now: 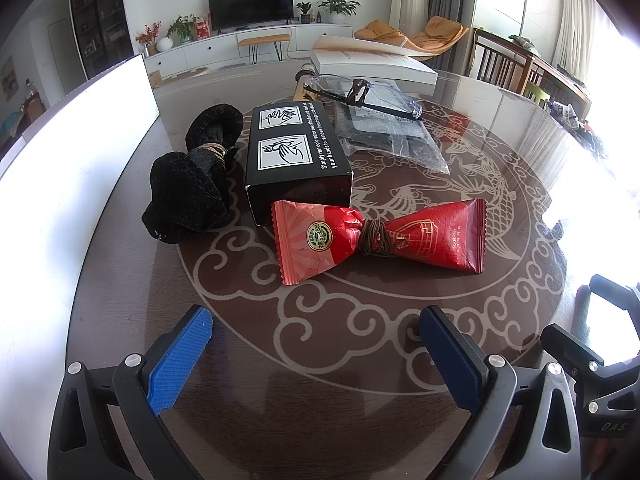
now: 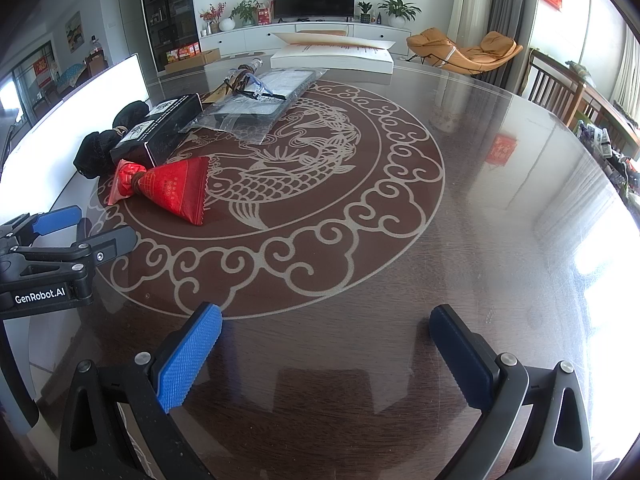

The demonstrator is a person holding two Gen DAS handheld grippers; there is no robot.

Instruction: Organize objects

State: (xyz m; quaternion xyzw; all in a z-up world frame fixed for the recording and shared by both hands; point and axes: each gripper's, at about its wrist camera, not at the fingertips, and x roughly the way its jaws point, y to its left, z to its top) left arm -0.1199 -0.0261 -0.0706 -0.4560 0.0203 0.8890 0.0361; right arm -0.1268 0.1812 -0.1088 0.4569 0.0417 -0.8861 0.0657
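Both grippers, left [image 1: 316, 344] and right [image 2: 326, 344], spread wide and empty above the table [image 2: 480, 200]. Red packet [image 1: 376, 236] just ahead of the left, touching the black box [image 1: 296, 156]. Likely to slide on glass or nudge the box if pinched off-centre.

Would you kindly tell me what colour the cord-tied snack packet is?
Red with gold print, the snack packet shows best in the left wrist view.

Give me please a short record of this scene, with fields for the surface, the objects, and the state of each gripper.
surface: round glass-topped table with a fish pattern
nearest object: red packet, tied in the middle with brown cord
behind it: black box
beside the box: black fabric bundle
farther back: clear plastic bag, open book
left gripper: open, empty
right gripper: open, empty
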